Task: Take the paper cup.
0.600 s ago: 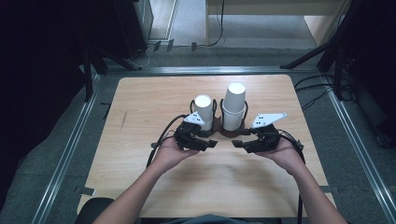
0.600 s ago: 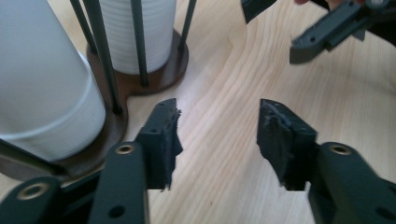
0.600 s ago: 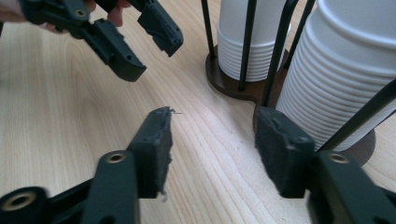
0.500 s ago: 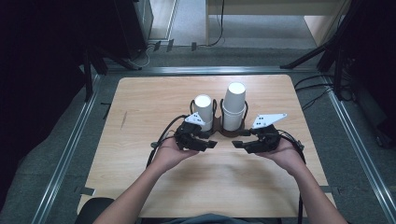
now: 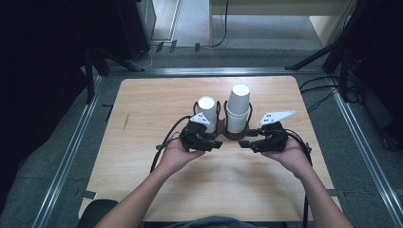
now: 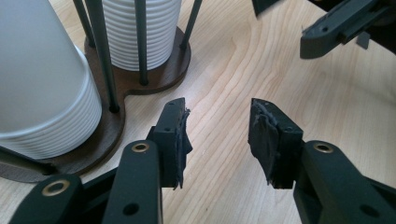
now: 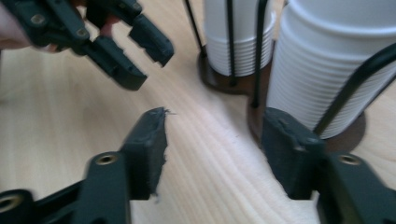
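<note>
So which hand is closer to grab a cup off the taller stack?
Probably right. The right tongs sit just in front of the taller stack; the left tongs are nearer the shorter stack.

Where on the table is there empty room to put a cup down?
The table is bare left of the cup holder, and behind it to the far edge. It is bare at the near edge too. It is crowded where the left gripper and right gripper meet.

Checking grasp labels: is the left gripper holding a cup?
No, the left gripper has open jaws with bare table between them, beside the cup stacks.
</note>
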{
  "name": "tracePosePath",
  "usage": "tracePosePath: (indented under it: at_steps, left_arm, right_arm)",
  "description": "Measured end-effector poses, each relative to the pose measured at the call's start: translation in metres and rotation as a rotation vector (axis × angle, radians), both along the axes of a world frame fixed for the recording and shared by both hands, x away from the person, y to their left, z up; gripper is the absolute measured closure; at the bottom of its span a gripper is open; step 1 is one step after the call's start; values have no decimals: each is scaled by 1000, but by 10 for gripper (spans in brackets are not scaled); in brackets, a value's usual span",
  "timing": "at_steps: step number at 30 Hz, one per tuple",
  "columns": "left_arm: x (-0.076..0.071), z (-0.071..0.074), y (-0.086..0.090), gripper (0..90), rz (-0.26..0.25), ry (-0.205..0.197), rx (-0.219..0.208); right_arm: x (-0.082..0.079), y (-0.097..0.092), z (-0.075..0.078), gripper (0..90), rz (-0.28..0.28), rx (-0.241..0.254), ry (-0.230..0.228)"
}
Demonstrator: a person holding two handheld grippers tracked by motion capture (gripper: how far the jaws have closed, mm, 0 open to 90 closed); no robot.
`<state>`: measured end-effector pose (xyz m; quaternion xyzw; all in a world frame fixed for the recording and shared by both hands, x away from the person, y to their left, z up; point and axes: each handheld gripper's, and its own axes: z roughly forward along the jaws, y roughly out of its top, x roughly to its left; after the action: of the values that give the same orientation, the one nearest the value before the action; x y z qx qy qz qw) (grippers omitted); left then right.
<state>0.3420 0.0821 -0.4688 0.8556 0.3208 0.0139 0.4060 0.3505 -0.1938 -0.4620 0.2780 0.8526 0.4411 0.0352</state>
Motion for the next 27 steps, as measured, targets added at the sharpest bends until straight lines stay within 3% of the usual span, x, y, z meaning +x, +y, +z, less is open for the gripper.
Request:
tracePosePath:
  at_steps: [4,9,15,22,27]
  left_arm:
    - [0,1,-1,590,2,-16,11]
    - [3,2,-4,581,14,13,-52]
    - [5,5,-17,615,-5,-24,14]
    - [11,9,-31,700,11,-35,7]
    - [16,6,-39,763,31,-11,-5]
  right_arm:
    - [-1,2,0,417,2,-18,3]
    - [-5,5,3,400,-6,-48,1]
    - [-1,5,9,391,-20,-54,11]
    - [7,-7,23,383,-52,-50,-10]
    - [14,-12,37,385,-49,-49,-19]
